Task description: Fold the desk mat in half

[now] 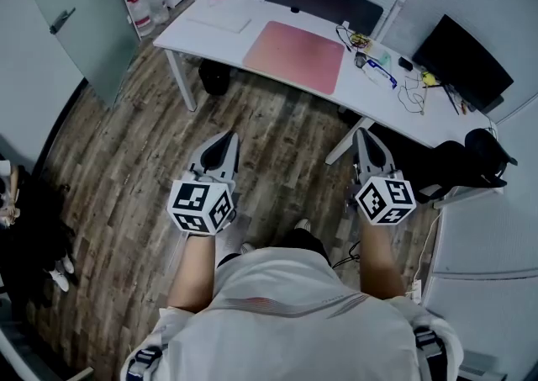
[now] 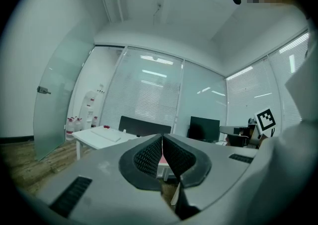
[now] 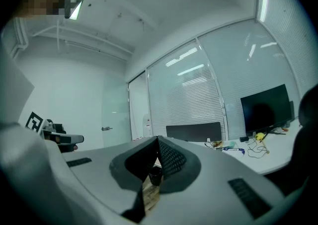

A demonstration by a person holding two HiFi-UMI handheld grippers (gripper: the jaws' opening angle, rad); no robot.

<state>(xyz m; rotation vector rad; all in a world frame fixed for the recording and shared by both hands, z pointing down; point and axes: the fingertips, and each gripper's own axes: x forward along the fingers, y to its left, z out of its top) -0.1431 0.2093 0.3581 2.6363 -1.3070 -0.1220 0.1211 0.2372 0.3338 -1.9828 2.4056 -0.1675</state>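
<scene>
Two grippers hang over the open wood floor [image 1: 126,169], well short of the white desk [image 1: 210,30]: the left gripper [image 1: 222,146] and the right gripper [image 1: 367,140] both have their jaws pressed together on nothing. Bare floor lies between us and the desk's near edge. The pink desk mat [image 1: 295,55] lies flat at the desk's middle, its long axis running left to right along the desk and its near edge just inside the desk's edge. Cables [image 1: 410,93] and a monitor [image 1: 461,62] crowd the right end. In the left gripper view, we catch only a pink sliver of the mat.
</scene>
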